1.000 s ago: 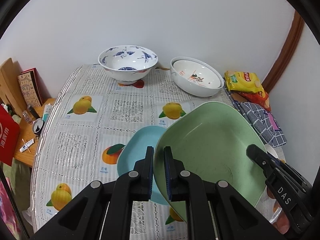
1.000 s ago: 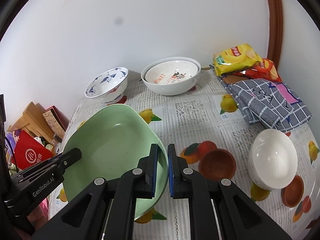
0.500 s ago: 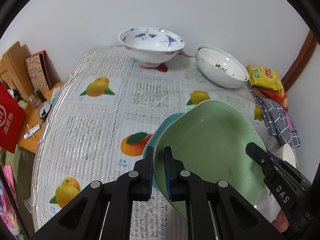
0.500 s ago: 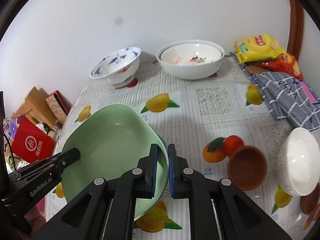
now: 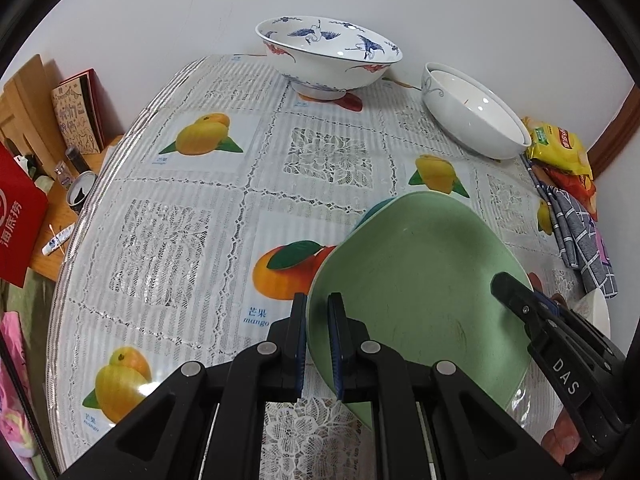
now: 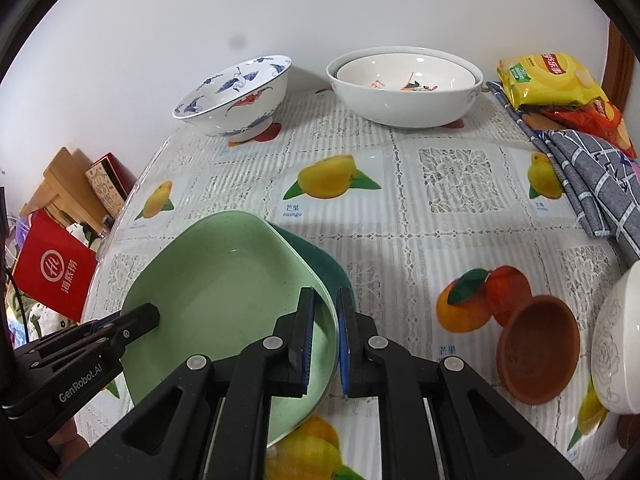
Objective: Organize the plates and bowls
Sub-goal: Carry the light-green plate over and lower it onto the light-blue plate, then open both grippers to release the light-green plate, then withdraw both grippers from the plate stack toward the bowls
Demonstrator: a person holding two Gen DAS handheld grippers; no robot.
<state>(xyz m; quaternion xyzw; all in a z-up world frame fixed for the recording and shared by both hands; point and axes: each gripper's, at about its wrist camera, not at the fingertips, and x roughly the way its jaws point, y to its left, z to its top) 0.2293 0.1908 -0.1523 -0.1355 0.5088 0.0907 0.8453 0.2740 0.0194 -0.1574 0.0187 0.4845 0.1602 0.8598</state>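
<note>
While the green plate (image 5: 416,292) is clamped at opposite rims by the left gripper (image 5: 318,340) and right gripper (image 6: 326,336), each shut on it, stacking onto the teal plate (image 6: 320,260) beneath is judged under way. Contact appears near but cannot be confirmed. A level lowering and release are called for. Open tablecloth (image 6: 400,240) lies beyond; the table's left edge (image 5: 80,220) is near.

Plain white wall (image 6: 320,12) behind the desk (image 5: 192,184), far ahead of the jaws; small dark smudge on it. Brown wooden door trim (image 5: 616,132) at far right. Desk has a lace-and-fruit-print cloth. Left of the jaws, lower wooden side table (image 5: 48,216) with clutter. Even indoor light, soft shadows.
</note>
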